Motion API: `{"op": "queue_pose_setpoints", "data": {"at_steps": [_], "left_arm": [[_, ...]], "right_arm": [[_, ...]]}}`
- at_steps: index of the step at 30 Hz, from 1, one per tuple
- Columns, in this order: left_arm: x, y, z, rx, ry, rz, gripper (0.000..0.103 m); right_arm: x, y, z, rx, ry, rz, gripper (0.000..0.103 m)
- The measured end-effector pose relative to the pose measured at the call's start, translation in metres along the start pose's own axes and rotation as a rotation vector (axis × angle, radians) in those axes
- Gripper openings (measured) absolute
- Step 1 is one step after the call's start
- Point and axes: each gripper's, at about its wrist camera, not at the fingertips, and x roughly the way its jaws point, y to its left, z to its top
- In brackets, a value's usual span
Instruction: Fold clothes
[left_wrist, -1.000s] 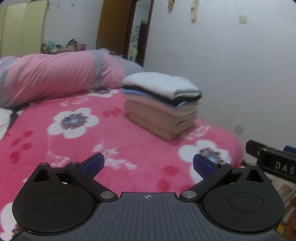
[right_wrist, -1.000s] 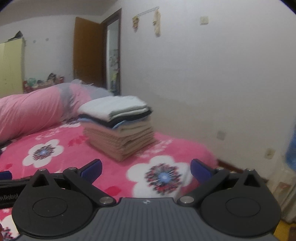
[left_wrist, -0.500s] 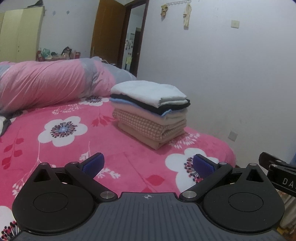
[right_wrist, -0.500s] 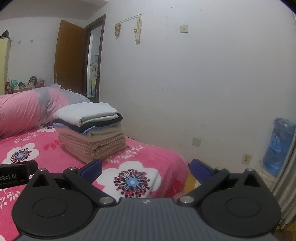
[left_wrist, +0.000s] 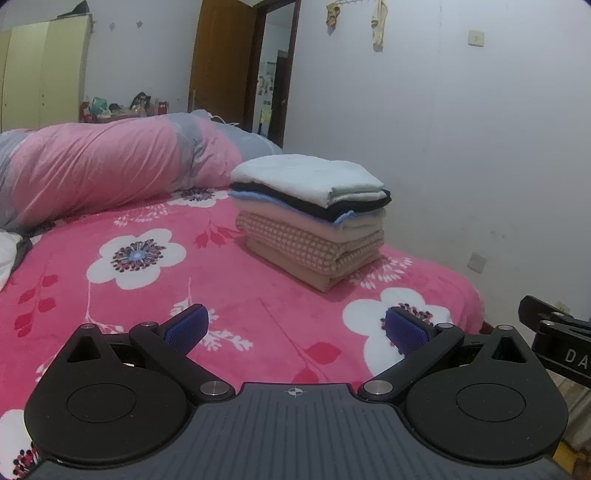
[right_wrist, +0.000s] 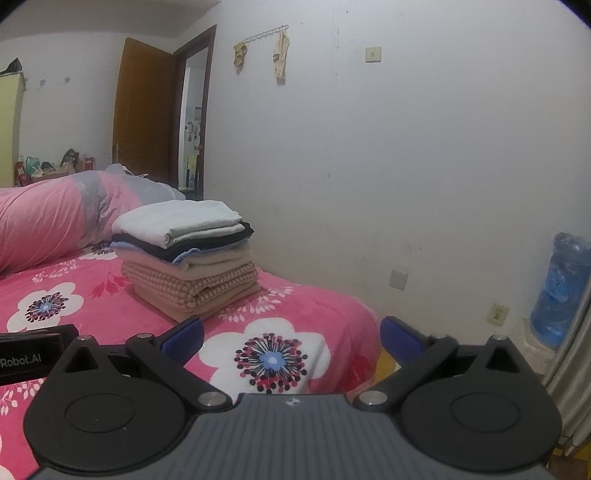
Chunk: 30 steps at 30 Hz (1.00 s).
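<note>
A neat stack of folded clothes (left_wrist: 310, 218) sits on the pink flowered bed (left_wrist: 147, 295), white piece on top, then black, blue, beige and checked layers. The same stack of folded clothes (right_wrist: 184, 254) shows at centre left in the right wrist view. My left gripper (left_wrist: 295, 328) is open and empty, held back from the stack above the bedspread. My right gripper (right_wrist: 291, 336) is open and empty too, near the corner of the bed (right_wrist: 314, 325). Each gripper's body shows at the edge of the other's view.
A rolled pink and grey quilt (left_wrist: 110, 166) lies along the far side of the bed. A white wall (right_wrist: 406, 166) runs along the right, with an open doorway (left_wrist: 273, 92) behind. A blue water bottle (right_wrist: 561, 291) stands on the floor at right. A yellow wardrobe (left_wrist: 40, 74) is at far left.
Both grippers have pulled back and lifted away from the stack, which now looks smaller and farther. The right view has swung right, showing the wall and water bottle. Both stay open.
</note>
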Motion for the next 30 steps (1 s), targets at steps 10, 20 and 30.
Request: {"op": "queue_pose_setpoints", "data": {"at_steps": [10, 20, 30], "left_arm": [[-0.002, -0.001, -0.002, 0.018, -0.012, 0.010, 0.103], [-0.001, 0.002, -0.002, 0.010, -0.013, 0.009, 0.103], [0.000, 0.004, -0.004, 0.013, -0.009, 0.007, 0.103]], "right_arm": [[-0.002, 0.003, -0.001, -0.003, 0.001, 0.006, 0.103], [-0.002, 0.009, -0.001, -0.011, 0.004, 0.013, 0.103], [-0.002, 0.012, -0.002, -0.002, 0.016, 0.022, 0.103]]}}
